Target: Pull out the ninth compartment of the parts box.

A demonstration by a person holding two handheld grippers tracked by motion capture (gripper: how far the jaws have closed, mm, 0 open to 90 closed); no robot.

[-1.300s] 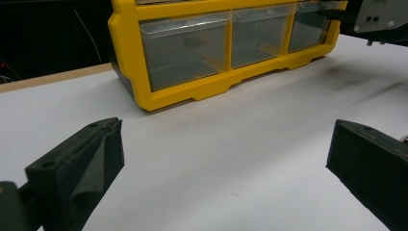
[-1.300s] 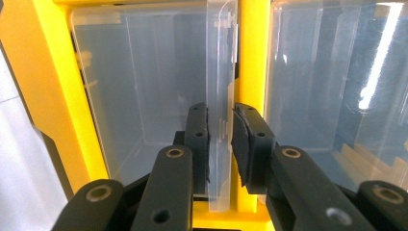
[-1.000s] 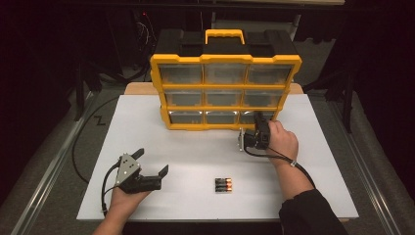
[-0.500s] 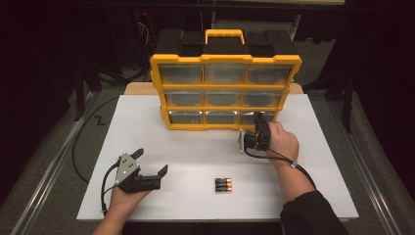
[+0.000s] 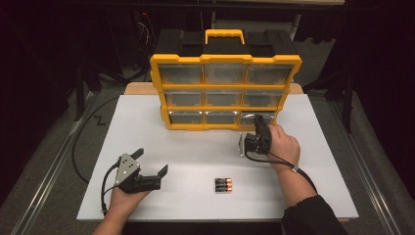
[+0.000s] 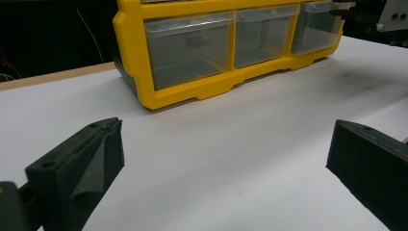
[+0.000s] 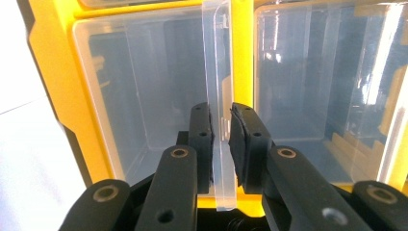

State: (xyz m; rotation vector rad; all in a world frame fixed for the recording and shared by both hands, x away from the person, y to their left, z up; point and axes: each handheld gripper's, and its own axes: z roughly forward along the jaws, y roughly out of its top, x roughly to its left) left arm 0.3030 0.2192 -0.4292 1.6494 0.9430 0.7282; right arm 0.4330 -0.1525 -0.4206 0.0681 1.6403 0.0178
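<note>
My right claw [image 5: 258, 128] is clamped on the clear pull tab [image 7: 221, 120] of a drawer [image 5: 258, 119], the one at the bottom right of the yellow organizer [image 5: 225, 93]. In the right gripper view the tab stands as a thin upright strip of clear plastic with a black pad [image 7: 239, 144] pressed on each side of it, so the jaws are narrow and holding that tab. In the same view the rig is turned on its side, and the drawer's clear front shows on one side of the tab while a neighbouring clear drawer shows on the other, with a yellow bar of the frame between them.

The organizer stands upright near the back of the white counter [image 5: 195, 156], with three rows of three clear drawers and a yellow handle [image 5: 224, 35] on its black top. In the high view the gripped drawer's front sits a little forward of the frame.

My left claw [image 5: 150, 161] rests low over the counter near its front left corner, well apart from the organizer. Its jaws are wide and nothing is between them; in the left gripper view only bare white counter lies between the two black pads, with the bottom row of drawers beyond.

A small pack of batteries [image 5: 223, 184] lies flat on the counter near the front edge, between my two hands and touching neither claw.
</note>
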